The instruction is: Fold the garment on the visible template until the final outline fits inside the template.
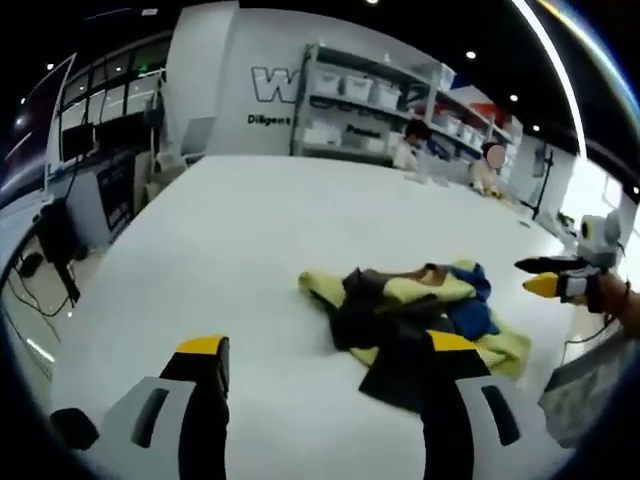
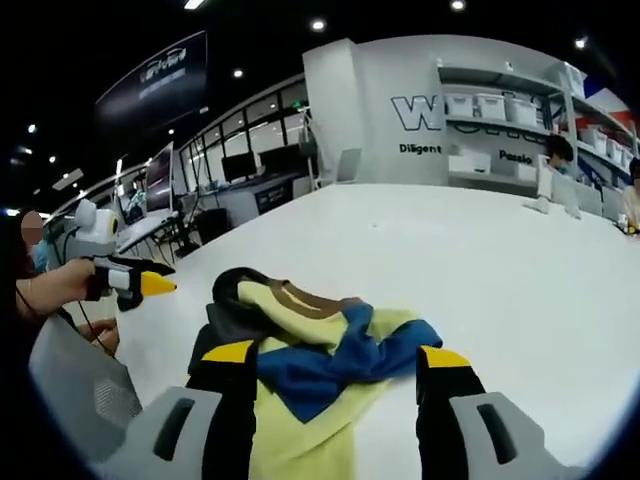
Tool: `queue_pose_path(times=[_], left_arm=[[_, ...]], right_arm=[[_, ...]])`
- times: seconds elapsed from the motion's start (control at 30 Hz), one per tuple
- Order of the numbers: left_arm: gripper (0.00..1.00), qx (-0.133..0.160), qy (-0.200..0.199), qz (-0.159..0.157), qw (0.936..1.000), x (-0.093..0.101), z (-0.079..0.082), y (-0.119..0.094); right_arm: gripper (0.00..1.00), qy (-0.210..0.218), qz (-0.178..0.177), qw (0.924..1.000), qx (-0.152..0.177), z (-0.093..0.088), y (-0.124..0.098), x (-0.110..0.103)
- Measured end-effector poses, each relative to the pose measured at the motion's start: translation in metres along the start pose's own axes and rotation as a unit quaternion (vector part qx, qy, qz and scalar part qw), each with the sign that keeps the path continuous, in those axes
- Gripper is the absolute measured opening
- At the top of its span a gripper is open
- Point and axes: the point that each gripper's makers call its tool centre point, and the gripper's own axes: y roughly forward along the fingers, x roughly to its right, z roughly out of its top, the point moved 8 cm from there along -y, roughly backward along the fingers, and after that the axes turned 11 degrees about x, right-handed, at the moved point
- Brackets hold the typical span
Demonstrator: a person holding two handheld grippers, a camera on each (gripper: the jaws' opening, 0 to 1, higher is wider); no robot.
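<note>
One crumpled garment [image 1: 420,310], one white table [image 1: 250,250], two grippers [image 1: 325,355].

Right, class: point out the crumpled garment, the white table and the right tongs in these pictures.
Garment [image 1: 420,305]: left gripper view, dark middle folds.
White table [image 1: 250,230]: left gripper view, bare top.
Right tongs [image 2: 335,362]: right gripper view, midway between the yellow tips.

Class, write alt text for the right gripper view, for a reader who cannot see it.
A crumpled yellow, blue and black garment lies unfolded on a white table, between the open right gripper jaws. The left gripper, held in a hand, enters from the left; shelves stand behind.
</note>
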Motion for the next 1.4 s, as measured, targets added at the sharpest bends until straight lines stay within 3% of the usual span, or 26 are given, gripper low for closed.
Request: queue_pose_path(times=[0.23,0.47,0.73,0.87,1.1,1.27,1.4], left_arm=[[0.68,-0.014,0.004,-0.011,0.9998,-0.004,-0.003,0.016],[0.58,-0.042,0.008,-0.047,0.998,0.001,-0.011,0.036],[0.49,-0.068,0.019,-0.071,0.995,0.008,-0.027,0.051],[0.46,-0.077,0.028,-0.075,0.9938,0.01,-0.035,0.055],[0.39,-0.076,0.021,-0.08,0.9936,0.013,-0.035,0.062],[0.32,-0.074,0.006,-0.075,0.9944,0.013,-0.036,0.066],[0.25,-0.073,0.009,-0.076,0.9944,0.013,-0.037,0.069]], right_arm=[[0.48,-0.012,0.002,0.9996,-0.027,-0.005,0.015,-0.001],[0.41,-0.023,0.008,0.9983,-0.053,-0.015,0.029,-0.002],[0.32,-0.07,-0.021,0.9939,-0.082,-0.03,0.042,0.001],[0.23,-0.077,-0.037,0.9929,-0.082,-0.033,0.045,0.001],[0.15,-0.081,-0.06,0.9909,-0.09,-0.034,0.045,0.004],[0.0,-0.111,-0.082,0.9845,-0.108,-0.035,0.043,0.008],[0.0,-0.106,-0.079,0.9853,-0.108,-0.036,0.042,0.007]])
